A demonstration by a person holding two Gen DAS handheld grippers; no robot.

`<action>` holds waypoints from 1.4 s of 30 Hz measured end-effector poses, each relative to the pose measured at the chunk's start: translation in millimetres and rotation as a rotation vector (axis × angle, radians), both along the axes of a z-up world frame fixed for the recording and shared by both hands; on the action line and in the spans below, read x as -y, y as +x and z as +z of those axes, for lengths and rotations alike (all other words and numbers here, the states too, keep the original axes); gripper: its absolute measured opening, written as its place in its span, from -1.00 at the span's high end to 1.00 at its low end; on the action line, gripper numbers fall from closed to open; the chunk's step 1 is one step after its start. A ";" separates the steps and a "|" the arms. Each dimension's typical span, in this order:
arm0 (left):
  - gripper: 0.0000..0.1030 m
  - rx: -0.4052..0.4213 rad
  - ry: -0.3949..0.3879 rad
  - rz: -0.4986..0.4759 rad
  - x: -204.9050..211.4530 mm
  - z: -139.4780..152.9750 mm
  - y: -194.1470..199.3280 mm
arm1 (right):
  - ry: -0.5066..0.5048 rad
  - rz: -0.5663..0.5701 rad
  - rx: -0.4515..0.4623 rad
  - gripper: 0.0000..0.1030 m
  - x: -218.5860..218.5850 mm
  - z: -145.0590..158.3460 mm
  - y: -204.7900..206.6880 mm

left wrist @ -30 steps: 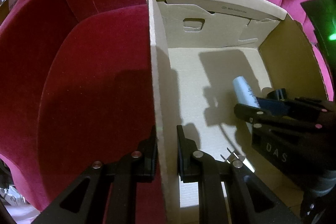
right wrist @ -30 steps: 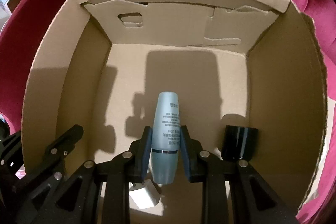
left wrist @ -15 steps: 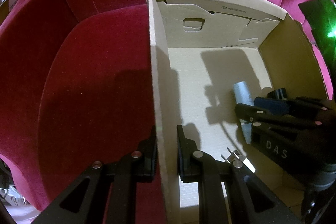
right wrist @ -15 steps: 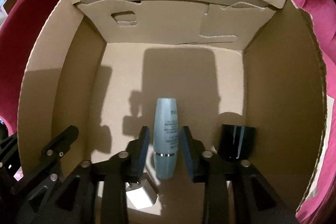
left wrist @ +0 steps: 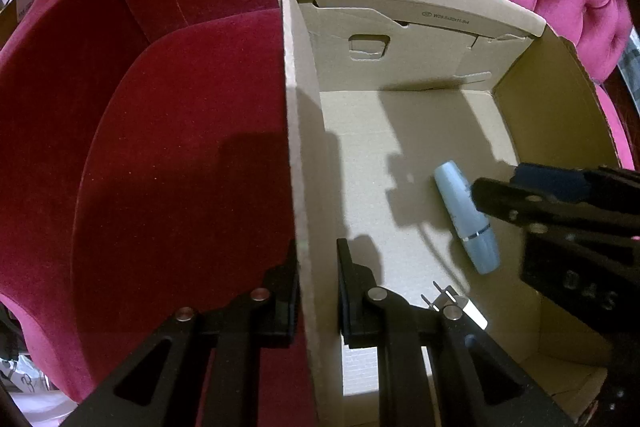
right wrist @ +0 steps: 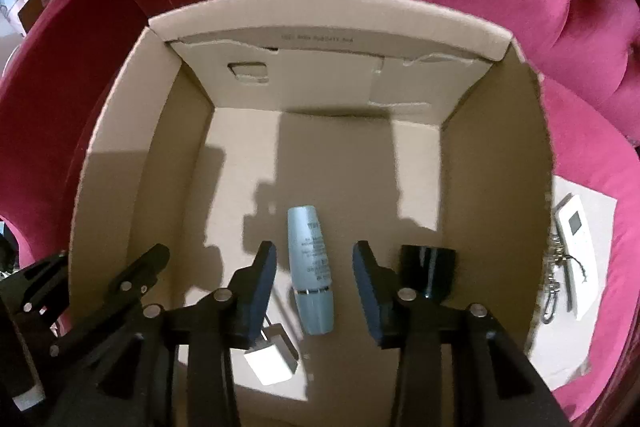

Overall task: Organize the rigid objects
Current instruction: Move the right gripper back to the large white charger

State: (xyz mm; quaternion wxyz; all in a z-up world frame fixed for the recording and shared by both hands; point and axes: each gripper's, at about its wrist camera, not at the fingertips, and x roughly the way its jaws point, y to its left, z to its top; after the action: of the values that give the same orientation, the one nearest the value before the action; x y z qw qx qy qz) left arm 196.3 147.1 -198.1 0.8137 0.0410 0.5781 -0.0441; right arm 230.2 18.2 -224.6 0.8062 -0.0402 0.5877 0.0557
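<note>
Box: an open cardboard box [right wrist: 496, 187] sits on a pink velvet sofa [left wrist: 168, 147], its flaps folded down inside the far wall.
Left claw: the left gripper [left wrist: 316, 291] is clamped on the box's left wall, one finger outside against the sofa side, the other inside the box.
Right claw: the right gripper [right wrist: 314, 287] hangs above the box floor with its jaws apart; they have just been opening, and neither pad touches anything.
Bottle: a pale blue bottle [right wrist: 311, 269] lies flat on the box floor between the right fingers, clear of both pads, its narrower end toward the far wall and its cap end toward the camera.
Black cup: a small black cup [right wrist: 428, 271] stands on the box floor just right of the right gripper.
Plug: a white plug adapter [right wrist: 272, 359] lies on the box floor near the front, beneath the right gripper's left finger.
Outside the box: a white remote [right wrist: 576, 251] and a key chain [right wrist: 554, 283] rest on a sheet of paper [right wrist: 600, 211] on the sofa, to the right of the box.
</note>
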 end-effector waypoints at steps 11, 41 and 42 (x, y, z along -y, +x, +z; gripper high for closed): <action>0.68 0.001 0.000 0.002 -0.7 0.1 -0.2 | -0.026 0.010 0.063 -0.06 11.1 41.0 -10.7; 0.68 0.000 0.000 0.005 -1.6 -3.4 0.2 | -0.052 -0.090 0.157 -0.99 118.5 104.7 -47.3; 0.68 0.000 0.000 0.005 -1.5 -3.5 0.0 | -0.050 -0.095 0.157 -0.99 122.6 103.4 -48.5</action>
State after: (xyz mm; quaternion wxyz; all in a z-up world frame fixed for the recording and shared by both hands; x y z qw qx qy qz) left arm 196.3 148.7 -201.6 0.8138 0.0395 0.5783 -0.0419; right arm 181.7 -104.5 -121.3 0.8503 -0.0367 0.5250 -0.0005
